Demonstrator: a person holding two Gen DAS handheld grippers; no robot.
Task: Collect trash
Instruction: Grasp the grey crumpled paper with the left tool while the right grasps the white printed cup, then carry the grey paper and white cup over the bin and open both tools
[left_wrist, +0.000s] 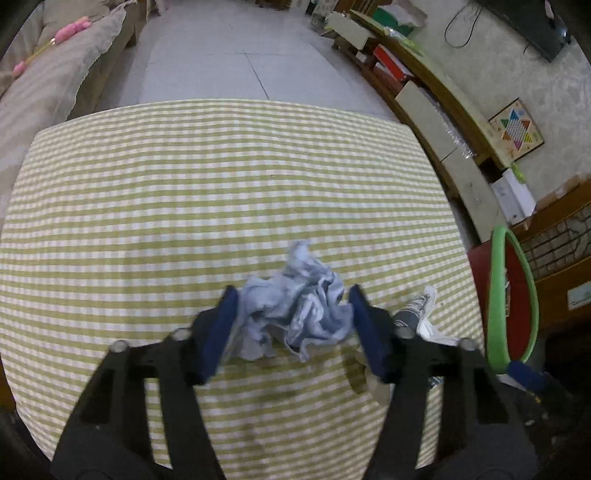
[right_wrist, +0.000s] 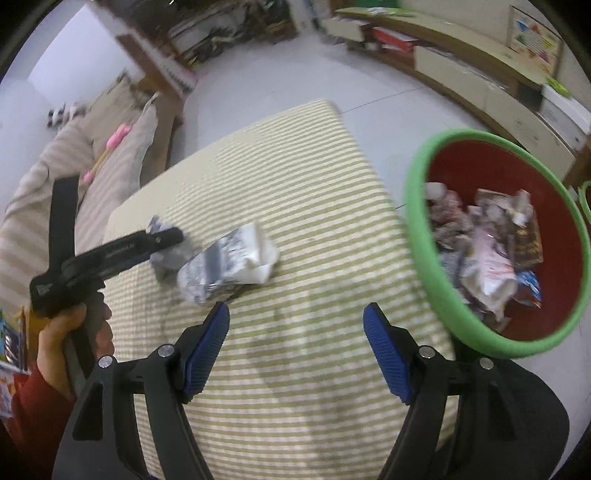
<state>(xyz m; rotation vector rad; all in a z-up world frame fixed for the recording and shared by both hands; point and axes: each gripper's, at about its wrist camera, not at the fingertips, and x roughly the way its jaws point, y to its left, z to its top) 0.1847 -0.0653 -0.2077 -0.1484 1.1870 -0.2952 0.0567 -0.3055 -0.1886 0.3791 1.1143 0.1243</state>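
While the left tongs (left_wrist: 291, 314) stand closed on the crumpled grey-blue paper (left_wrist: 295, 299), with both blue pads pressed against its sides, the wad rests on or just above the checked desk (left_wrist: 221, 184), towards its near right part. Grip is on loose folds only. Judgement: the wad may compress further and slip free on lifting, since crumpled paper gives no firm body to hold.

A second item, the white and grey wrapper (right_wrist: 229, 262), lies on the desk immediately right of the paper and appears to touch it. Risk: lifting the paper could drag or flick the wrapper towards the right edge of the desk and onto the floor.

The right tongs (right_wrist: 295, 343) are wide apart and hold nothing; they hover over the near part of the desk, with the wrapper just beyond the left pad. Both views are blurred, so exact contact cannot be confirmed. Risk: a closing attempt made in motion could pinch the cloth or miss the wrapper.

The red bin (right_wrist: 417, 221) with green rim stands just right of the desk, already partly filled with trash. Its rim lies close to the right tongs; a hurried swing could knock it or drop the load short.
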